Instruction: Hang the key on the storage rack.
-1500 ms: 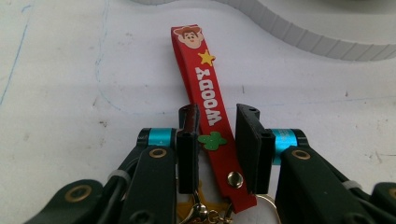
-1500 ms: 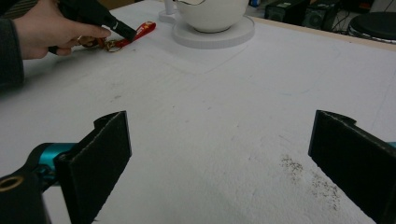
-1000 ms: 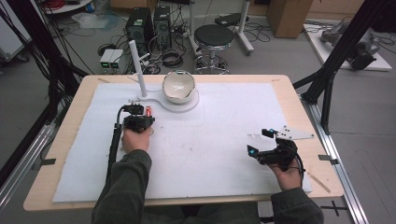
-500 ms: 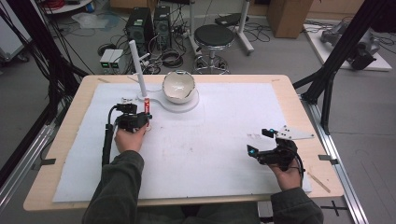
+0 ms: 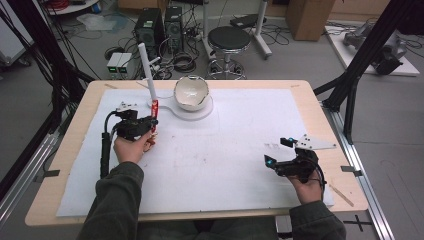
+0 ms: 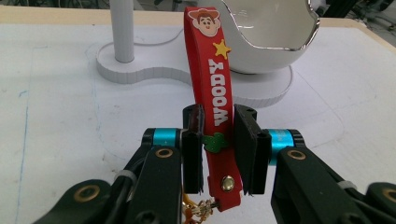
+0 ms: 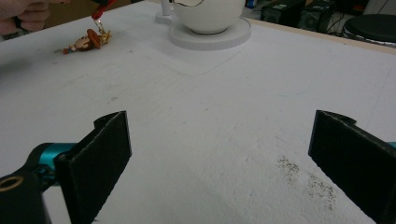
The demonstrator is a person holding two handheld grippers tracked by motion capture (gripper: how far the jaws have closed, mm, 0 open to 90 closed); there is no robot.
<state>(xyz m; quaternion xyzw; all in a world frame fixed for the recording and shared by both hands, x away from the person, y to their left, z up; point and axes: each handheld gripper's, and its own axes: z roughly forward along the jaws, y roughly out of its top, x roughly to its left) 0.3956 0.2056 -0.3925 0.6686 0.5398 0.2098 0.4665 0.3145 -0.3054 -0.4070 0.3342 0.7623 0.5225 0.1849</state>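
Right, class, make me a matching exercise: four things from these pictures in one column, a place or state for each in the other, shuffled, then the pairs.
Things:
1. red Woody strap
2. right gripper
3. white bowl-shaped shade
4. small figure charm

States:
A. jaws wide apart over bare white mat
B. lying on the mat below the strap
C. between the left gripper's jaws
D. on the round white base

Pairs: 1-C, 2-A, 3-D, 4-B

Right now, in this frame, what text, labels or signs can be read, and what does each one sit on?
"WOODY": white letters running along the red strap between the jaws of the left gripper; above them sit a yellow star and a cartoon cowboy face.
No other writing is readable: the boxes on the floor are too small and blurred, and the white bowl looks plain.
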